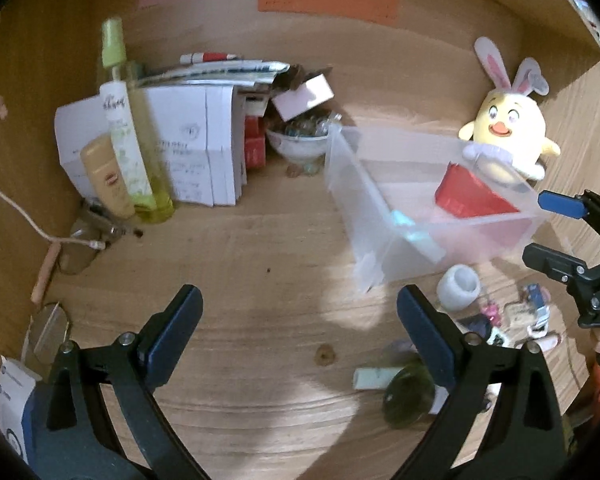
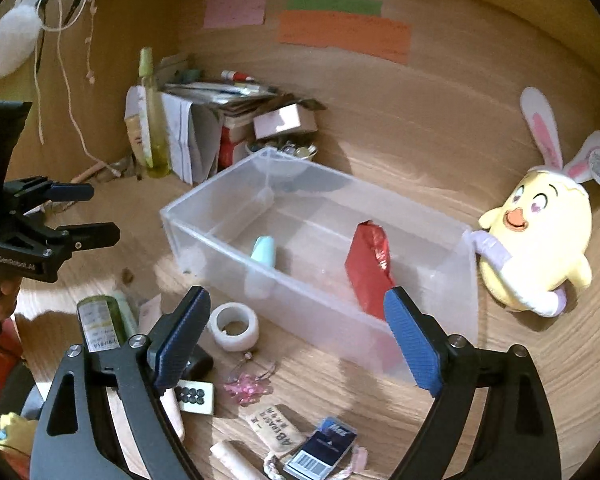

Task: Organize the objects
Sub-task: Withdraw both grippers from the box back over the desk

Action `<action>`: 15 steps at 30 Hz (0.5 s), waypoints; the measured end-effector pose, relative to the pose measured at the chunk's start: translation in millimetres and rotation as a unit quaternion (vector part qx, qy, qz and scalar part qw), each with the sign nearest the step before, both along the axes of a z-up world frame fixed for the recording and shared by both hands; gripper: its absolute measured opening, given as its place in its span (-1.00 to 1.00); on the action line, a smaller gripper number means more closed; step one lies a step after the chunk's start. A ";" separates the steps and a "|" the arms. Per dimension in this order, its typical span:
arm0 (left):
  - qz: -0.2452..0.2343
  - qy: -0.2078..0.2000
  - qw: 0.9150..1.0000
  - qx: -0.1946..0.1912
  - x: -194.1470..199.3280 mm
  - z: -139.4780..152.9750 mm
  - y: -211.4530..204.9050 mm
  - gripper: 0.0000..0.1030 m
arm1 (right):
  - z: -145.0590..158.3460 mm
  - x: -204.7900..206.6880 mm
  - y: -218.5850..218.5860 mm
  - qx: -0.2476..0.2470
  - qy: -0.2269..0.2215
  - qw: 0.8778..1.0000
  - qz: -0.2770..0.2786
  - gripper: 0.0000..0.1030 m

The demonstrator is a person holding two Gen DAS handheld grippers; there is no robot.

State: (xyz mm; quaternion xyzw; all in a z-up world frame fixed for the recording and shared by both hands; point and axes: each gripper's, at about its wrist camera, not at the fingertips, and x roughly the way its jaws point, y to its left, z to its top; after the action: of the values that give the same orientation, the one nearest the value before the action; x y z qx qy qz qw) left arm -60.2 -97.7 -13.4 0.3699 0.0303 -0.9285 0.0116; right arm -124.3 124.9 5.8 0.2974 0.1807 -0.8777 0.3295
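Observation:
A clear plastic bin (image 2: 220, 236) stands on the wooden desk; it also shows in the left wrist view (image 1: 352, 184). Inside lie a red foil packet (image 2: 370, 264) and a pale teal tube (image 2: 262, 254). My right gripper (image 2: 300, 340) is open and empty, just in front of the bin's near wall, above a white tape roll (image 2: 234, 326), a pink charm (image 2: 248, 388) and a mahjong tile (image 2: 194, 396). My left gripper (image 1: 300, 336) is open and empty over bare desk, left of the bin. The tape roll (image 1: 458, 286) lies right of it.
A yellow chick plush (image 2: 538, 248) leans at the bin's right end. Books, a spray bottle (image 1: 122, 120), a bowl of marbles (image 1: 300, 140) and a small pink box stand at the back left. A green bottle (image 2: 98, 322), a blue card (image 2: 320, 450) and labels lie near the front.

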 end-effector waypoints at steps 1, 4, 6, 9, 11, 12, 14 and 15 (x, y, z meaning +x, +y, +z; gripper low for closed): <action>-0.001 0.000 1.000 0.001 0.9 -1.4 -0.9 0.92 | -3.1 1.4 -1.1 0.002 0.000 1.000 0.003 0.69; -0.005 -0.002 1.000 0.014 4.5 -7.0 -6.0 0.72 | -11.6 4.7 -6.5 0.010 -0.007 1.000 0.015 0.65; -0.009 -0.011 1.000 0.024 4.6 -11.4 -9.0 0.48 | -16.8 6.0 -10.1 0.013 -0.015 1.000 0.022 0.56; -0.013 -0.022 0.999 0.037 5.4 -19.5 -12.7 0.34 | -24.0 4.5 -15.0 0.016 -0.036 0.999 0.030 0.38; -0.015 -0.031 0.999 0.038 5.1 -25.0 -13.9 0.23 | -27.9 2.6 -17.1 0.015 -0.049 0.998 0.031 0.27; -0.017 -0.034 0.998 0.040 5.0 -27.5 -14.9 0.18 | -30.2 1.4 -18.4 0.014 -0.059 0.998 0.033 0.21; -0.018 -0.043 0.998 0.050 4.1 -31.7 -17.4 0.12 | -34.2 -0.2 -20.6 0.013 -0.074 0.997 0.036 0.20; -0.019 -0.047 0.997 0.056 3.4 -32.8 -18.6 0.07 | -36.3 -0.3 -22.2 0.015 -0.076 0.996 0.035 0.18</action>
State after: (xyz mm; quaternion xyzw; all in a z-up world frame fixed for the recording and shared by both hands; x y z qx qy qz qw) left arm -56.8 -116.3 -46.3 0.4134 0.0743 -0.9072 -0.0248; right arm -124.5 102.7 -30.4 0.3619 0.1790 -0.8374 0.3685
